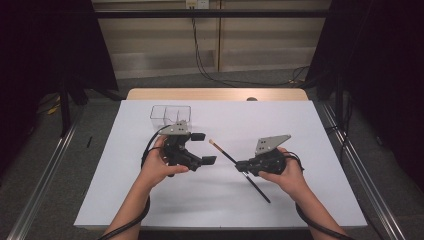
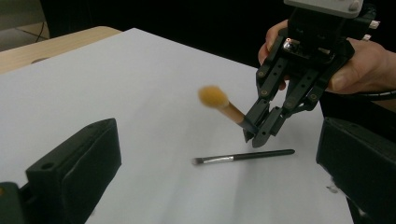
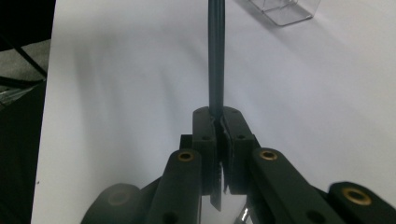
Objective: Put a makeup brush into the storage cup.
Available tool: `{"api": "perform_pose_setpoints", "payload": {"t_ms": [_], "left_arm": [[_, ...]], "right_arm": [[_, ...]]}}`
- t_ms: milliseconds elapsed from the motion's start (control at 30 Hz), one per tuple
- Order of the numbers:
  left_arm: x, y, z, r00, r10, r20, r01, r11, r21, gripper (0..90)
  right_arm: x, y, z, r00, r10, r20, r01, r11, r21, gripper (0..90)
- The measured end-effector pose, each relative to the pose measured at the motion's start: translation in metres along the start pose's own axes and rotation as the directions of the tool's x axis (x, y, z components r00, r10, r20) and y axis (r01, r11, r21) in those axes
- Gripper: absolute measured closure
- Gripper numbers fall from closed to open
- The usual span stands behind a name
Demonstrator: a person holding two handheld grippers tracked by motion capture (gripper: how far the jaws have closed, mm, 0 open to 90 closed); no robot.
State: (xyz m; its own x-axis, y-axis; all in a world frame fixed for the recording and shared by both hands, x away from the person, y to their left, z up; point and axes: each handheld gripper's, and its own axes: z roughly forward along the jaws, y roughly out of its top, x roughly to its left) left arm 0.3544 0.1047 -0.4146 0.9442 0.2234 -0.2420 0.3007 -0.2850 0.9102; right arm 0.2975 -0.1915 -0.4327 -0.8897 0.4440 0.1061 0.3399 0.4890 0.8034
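So the biggest thing here is the table [image 1: 150, 94], wood edge showing at the far side, with a big white sheet [image 1: 310, 165] covering pretty much all of it. Dark curtains hang left and right, and cables trail down the back wall.

Next in size is the clear box [image 1: 170, 114], a little see-through organizer with compartments, sitting on the sheet at the far left, just beyond the left gripper. Its corner turns up in the right gripper view too [image 3: 285, 10].

The left gripper [image 1: 203, 148] is held left of centre, pointing right, and its jaws are spread wide apart with nothing in between. In its own view the two black jaws stand far apart at the bottom corners.

The right gripper [image 1: 238, 165] is right of centre, pointing left toward the other one. It's clenched tight on a brush [image 1: 235, 161], gripping the dark handle partway along. From above, the brush runs diagonally, with the tip up toward the far left and the tail end toward the near right. The left gripper view shows it lifted off the sheet, orange-tan fluffy head [image 2: 213, 96] a bit blurred, pointing up and away from the right gripper [image 2: 254, 135].

Smallest bit: a thin second brush [image 2: 243, 157] lies flat on the sheet just below the right gripper in that same view.
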Motion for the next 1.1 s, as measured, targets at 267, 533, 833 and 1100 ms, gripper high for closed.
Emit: {"api": "perform_pose_setpoints", "payload": {"t_ms": [267,533,833,1100], "left_arm": [[0.0,-0.001,0.004,1.0,-0.006,-0.003,0.006,1.0,-0.003,0.9],[-0.001,-0.001,0.004,1.0,-0.005,-0.003,0.004,0.9998,-0.018,2.0],[-0.001,0.0,0.005,1.0,-0.008,0.0,0.008,0.9991,-0.042,4.7],[0.0,-0.001,0.006,0.9997,-0.023,0.001,0.023,0.9982,-0.056,7.0]], "right_arm": [[0.003,0.003,0.004,0.9997,0.021,0.01,-0.02,0.9989,-0.042,85.5],[0.003,0.005,0.006,0.9992,0.034,0.022,-0.033,0.9976,-0.061,85.5],[0.005,0.006,0.01,0.9985,0.049,0.023,-0.047,0.9956,-0.081,85.5],[0.005,0.006,0.013,0.998,0.057,0.029,-0.054,0.9936,-0.099,85.5]]}}
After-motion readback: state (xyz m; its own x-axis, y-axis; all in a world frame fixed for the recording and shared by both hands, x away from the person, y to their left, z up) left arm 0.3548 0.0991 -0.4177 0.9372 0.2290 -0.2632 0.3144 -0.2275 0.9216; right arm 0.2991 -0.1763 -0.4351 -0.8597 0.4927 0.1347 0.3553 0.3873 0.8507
